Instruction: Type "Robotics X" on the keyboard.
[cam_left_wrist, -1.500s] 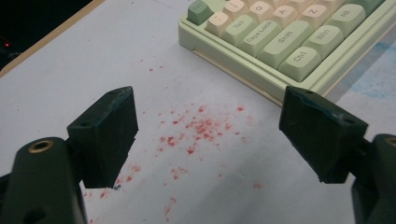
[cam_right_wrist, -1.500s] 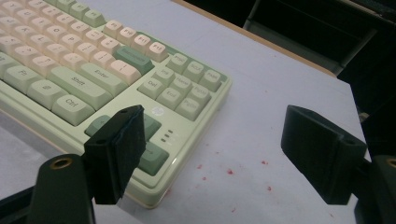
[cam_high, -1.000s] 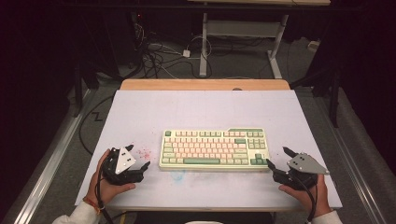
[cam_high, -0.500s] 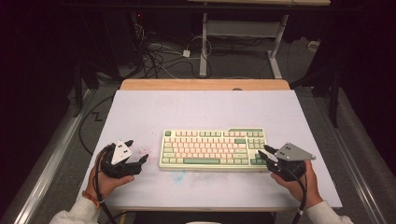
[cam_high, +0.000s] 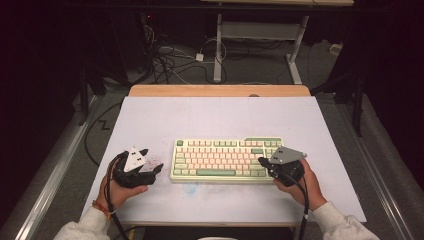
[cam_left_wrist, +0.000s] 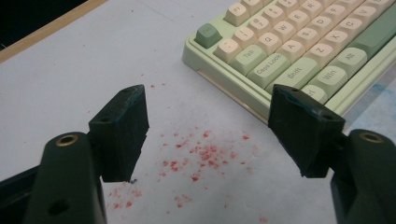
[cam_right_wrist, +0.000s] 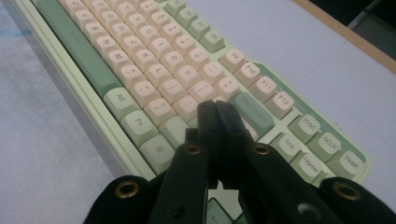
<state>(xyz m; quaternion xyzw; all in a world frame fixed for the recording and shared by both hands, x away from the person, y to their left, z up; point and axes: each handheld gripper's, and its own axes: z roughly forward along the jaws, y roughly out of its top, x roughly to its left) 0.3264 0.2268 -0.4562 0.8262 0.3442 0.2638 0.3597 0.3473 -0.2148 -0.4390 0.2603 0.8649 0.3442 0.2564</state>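
Keyboard (cam_high: 227, 159) sits flat near the front edge of the white table (cam_high: 210, 115), roughly centred between the 2 hands, long side facing the person. It's a compact mechanical board, pale green case with cream and green keycaps. My guess is it's stiff and fairly heavy for its size, so it won't flex, but the keycaps will wobble or pop off if you pinch them. The smooth plastic case probably slides easily on that surface too.

The right gripper (cam_high: 262, 162) is over the right end of the keys, and its jaws have just been closing; they're now pressed together with nothing between them, tips hovering above the Enter area in the right gripper view (cam_right_wrist: 217, 108). Looks set up for poking a key, not grabbing.

The left gripper (cam_high: 152, 170) hangs just off the board's left end, jaws wide and empty, over some red specks (cam_left_wrist: 196, 154) on the table. To lift the board, I'd grab the case edges at the short ends.
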